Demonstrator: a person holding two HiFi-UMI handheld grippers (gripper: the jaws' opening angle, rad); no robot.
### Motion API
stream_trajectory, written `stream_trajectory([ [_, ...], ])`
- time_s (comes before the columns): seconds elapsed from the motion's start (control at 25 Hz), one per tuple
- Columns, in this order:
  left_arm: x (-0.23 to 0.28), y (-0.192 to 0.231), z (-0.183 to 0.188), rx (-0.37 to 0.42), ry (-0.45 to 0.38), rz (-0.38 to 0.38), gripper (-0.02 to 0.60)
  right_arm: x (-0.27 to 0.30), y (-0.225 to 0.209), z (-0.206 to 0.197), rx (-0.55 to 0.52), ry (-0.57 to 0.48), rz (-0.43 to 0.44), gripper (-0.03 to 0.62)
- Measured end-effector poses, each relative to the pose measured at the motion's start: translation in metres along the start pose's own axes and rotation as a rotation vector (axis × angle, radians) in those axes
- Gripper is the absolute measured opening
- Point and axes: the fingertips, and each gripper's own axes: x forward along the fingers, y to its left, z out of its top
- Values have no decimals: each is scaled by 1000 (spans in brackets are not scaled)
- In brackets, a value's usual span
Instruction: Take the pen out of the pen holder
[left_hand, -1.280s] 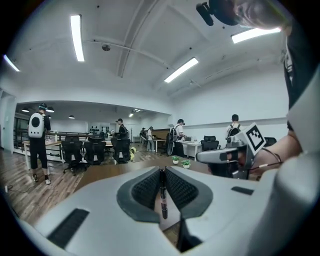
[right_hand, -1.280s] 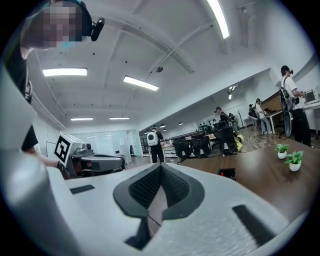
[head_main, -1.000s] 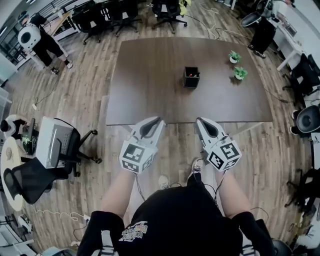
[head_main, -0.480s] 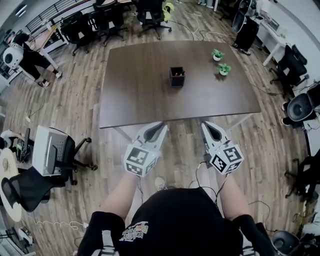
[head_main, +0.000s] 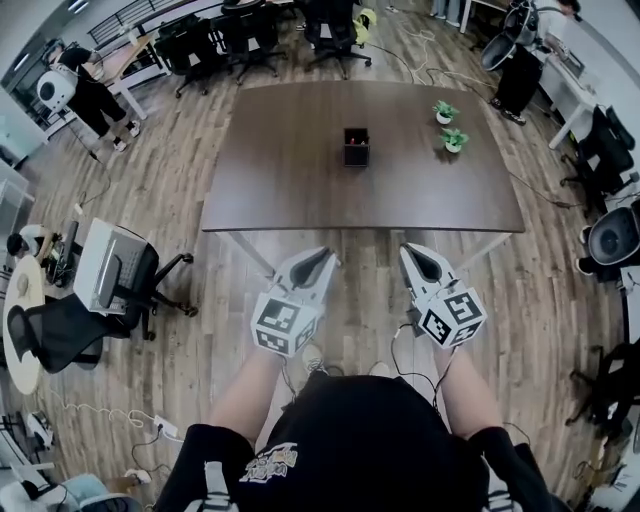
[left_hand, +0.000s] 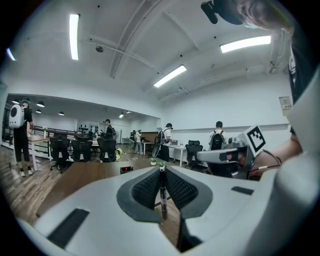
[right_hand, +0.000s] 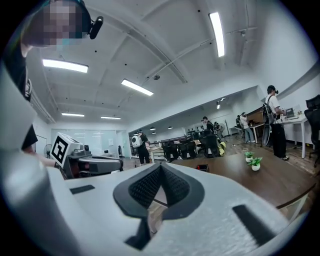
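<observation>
Pen (left_hand: 162, 192), thin and dark, stands clamped upright in your left gripper (head_main: 322, 257), well short of the tabletop (head_main: 280, 190). Pen holder (head_main: 356, 146) sits mid-tabletop. Likely light, stiff and slippery: hold mid-barrel. Your right gripper (head_main: 410, 252) is closed, empty.

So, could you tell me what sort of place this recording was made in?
Most likely an open-plan office or lab. A large dark wooden table stands on a plank floor, black swivel office chairs are lined up beyond it, and long strip lights run across the ceiling.
</observation>
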Motion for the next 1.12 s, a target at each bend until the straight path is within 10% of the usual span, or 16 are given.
stream_trajectory([
  [1.12,-9,-62,-15,-15,0,115,32,-48,-8,-19,11,15,122,3],
])
